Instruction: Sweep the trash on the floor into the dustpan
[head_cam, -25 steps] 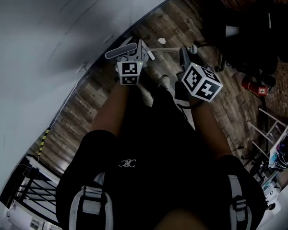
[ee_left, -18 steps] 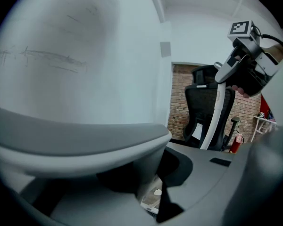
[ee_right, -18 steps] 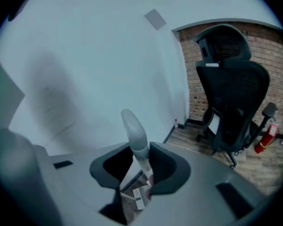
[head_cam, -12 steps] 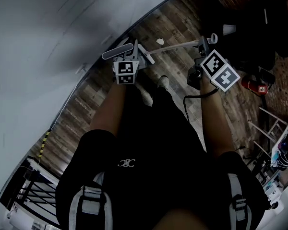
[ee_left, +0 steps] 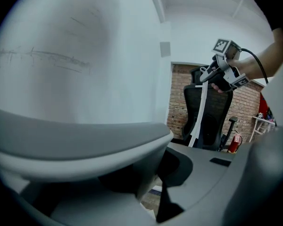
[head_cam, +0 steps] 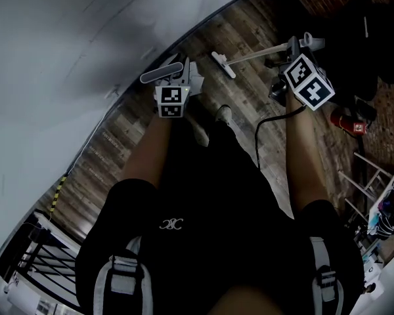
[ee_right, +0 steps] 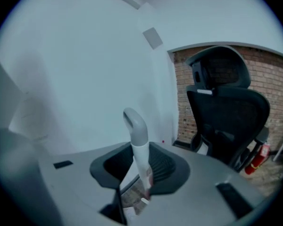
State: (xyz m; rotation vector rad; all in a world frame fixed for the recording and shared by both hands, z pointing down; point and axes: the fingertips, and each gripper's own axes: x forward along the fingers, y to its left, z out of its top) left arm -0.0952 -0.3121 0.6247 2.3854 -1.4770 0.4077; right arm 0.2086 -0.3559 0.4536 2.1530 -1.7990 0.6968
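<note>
In the head view my left gripper (head_cam: 178, 79) is shut on the grey handle of the dustpan (head_cam: 161, 73), close to the white wall. The dustpan's pale body (head_cam: 196, 79) shows just past the marker cube. That handle (ee_left: 80, 140) fills the left gripper view between the jaws. My right gripper (head_cam: 284, 71) is shut on the broom handle (head_cam: 262, 53), whose white shaft slants down to the broom head (head_cam: 222, 65) on the wooden floor. In the right gripper view the handle's grey tip (ee_right: 135, 124) rises from between the jaws. I cannot make out any loose trash.
A white wall (head_cam: 65, 51) runs along the left. A black office chair (ee_right: 224, 112) and a red fire extinguisher (head_cam: 347, 120) stand by the brick wall at right. The person's shoes (head_cam: 210, 123) are on the floor (head_cam: 118, 149) between the grippers. A rack (head_cam: 39, 254) sits lower left.
My right gripper has swung right and away with the broom, its cube turning. The broom head now lies where a white scrap showed before. The left gripper has barely moved.
</note>
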